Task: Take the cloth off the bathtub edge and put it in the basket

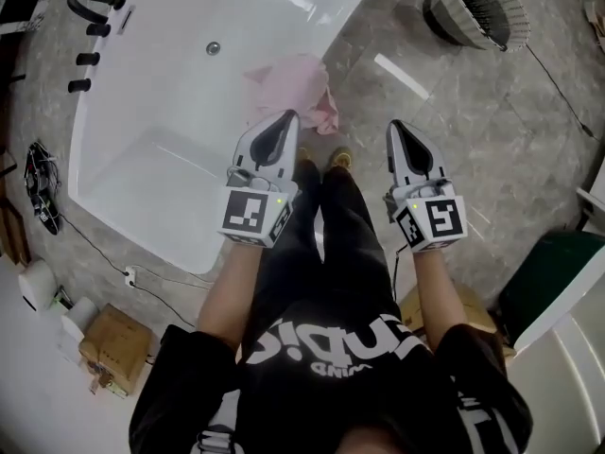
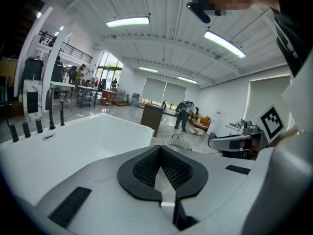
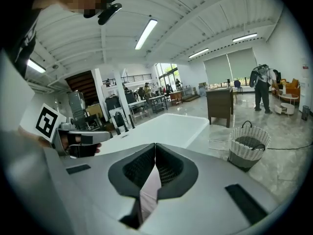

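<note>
Pink cloth is draped over the bathtub edge at top centre, w/ the basket well apart at upper right, so the pick-up isn't done yet. Left gripper & right gripper sit side by side just below the cloth, pointing at it, prob. lining up the grab. Both have jaws fully closed, empty, touching nothing.

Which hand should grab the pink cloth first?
Probably the left. The left gripper points straight at the cloth on the tub edge; the right gripper is farther aside, over the floor.
</note>
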The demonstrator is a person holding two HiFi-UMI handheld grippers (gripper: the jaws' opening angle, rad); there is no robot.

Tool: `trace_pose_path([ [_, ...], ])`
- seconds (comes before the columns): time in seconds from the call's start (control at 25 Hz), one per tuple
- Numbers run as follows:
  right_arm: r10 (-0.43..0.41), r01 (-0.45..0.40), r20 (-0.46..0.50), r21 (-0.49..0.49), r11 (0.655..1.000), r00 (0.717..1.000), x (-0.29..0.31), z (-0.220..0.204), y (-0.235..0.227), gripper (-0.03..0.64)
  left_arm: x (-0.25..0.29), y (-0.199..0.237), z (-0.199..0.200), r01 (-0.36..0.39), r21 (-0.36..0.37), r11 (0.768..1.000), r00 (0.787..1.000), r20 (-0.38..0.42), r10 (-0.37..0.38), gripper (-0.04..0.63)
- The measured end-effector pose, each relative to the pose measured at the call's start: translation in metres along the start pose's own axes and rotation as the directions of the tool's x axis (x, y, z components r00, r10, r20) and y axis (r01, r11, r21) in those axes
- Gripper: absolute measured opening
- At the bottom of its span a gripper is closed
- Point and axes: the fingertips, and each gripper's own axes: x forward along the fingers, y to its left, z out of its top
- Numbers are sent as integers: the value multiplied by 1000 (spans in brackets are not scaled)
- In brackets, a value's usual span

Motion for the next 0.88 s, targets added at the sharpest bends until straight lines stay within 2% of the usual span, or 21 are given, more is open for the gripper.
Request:
trace_pose_path([
  [0.16,21,-21,-27,8,1000,999,11,-21,-1,14,13,5,-26,-7,4,1000,1000,-28,8,15],
  [0.32,35,-35,-20,10,999,999,16,-20,6,14,15,11,-33,-19,10,1000,999,-48,20,18],
  [0.36,37,-36,-19,12,999,999,16,-19,8,14,15,11,-33,-19,11,1000,998,-52,19,38],
  [0.56,45,-45,-18,16,999,999,17,-19,15,14,18,13,-37,-19,16,1000,998,-63,20,276],
  [0.6,48,-48,-20,14,999,999,16,-20,16,14,17,14,-37,-24,20,1000,997,-67,26,304],
  [0.76,60,-59,-27,16,998,998,12,-20,23,14,18,16,-47,-28,36,999,993,-113,32,323],
  [0.88,64,-63,-32,27,998,997,10,-22,27,14,26,21,-68,-16,71,997,982,-188,29,333],
])
